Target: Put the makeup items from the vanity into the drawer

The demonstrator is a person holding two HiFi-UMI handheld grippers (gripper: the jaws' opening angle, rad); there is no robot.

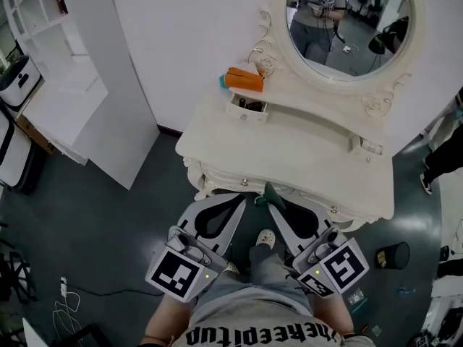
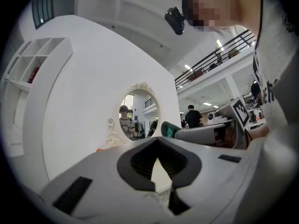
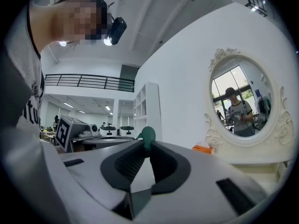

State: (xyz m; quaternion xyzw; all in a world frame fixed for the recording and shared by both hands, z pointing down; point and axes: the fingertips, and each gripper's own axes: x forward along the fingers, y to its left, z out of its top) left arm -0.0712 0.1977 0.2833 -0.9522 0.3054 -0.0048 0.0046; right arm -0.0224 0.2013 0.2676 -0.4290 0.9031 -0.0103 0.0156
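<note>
The white vanity (image 1: 289, 150) stands ahead of me with an oval mirror (image 1: 351, 20). A small drawer (image 1: 249, 108) on its upper shelf is pulled open, with dark items inside. An orange item (image 1: 244, 79) lies on top above it. Below the vanity's front edge, my right gripper (image 1: 273, 202) is shut on a small dark green makeup item (image 1: 269, 191); it pokes up between the jaw tips (image 3: 147, 135) in the right gripper view. My left gripper (image 1: 242, 201) sits beside it, its jaws closed tip to tip (image 2: 159, 141) with nothing between them.
A white shelf unit (image 1: 51, 56) stands at the left against the wall. A dark round container (image 1: 394, 255) is on the floor at the right. My legs and one foot (image 1: 265, 238) are under the grippers. The orange item (image 3: 202, 149) also shows beside the mirror.
</note>
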